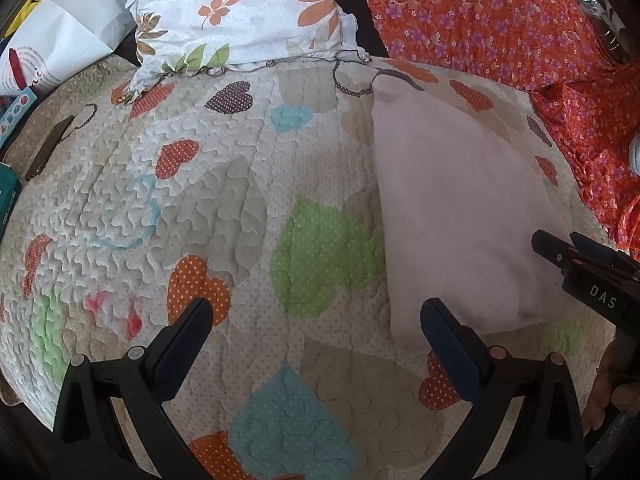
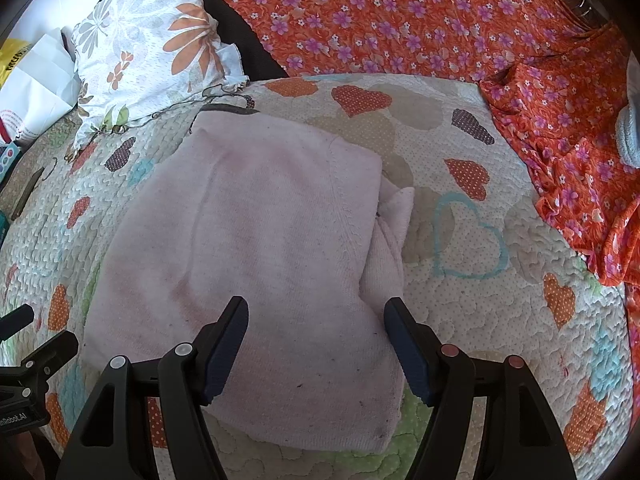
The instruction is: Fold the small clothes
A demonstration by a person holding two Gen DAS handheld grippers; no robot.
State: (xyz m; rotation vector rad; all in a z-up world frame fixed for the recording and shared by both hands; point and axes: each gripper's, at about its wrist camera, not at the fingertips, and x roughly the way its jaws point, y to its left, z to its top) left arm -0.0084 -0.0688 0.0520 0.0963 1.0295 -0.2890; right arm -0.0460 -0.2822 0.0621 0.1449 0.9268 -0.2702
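Two grippers: both jaws wide apart, nothing held
left gripper (image 1: 316,336): over bare quilt (image 1: 224,208), beside the garment's left edge
right gripper (image 2: 316,336): above pink garment (image 2: 256,256), pads clear of it
pink garment: folded flat on quilt, near floral pillow (image 2: 148,44); orange cloth (image 2: 400,20) behind

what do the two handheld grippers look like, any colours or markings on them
Both grippers, left and right, are black plastic with angular struts and dark navy pads lining the jaws. Each carries pale round studs on one side and pinkish-red ones on the other. The right one's body reads "DAS" in white.
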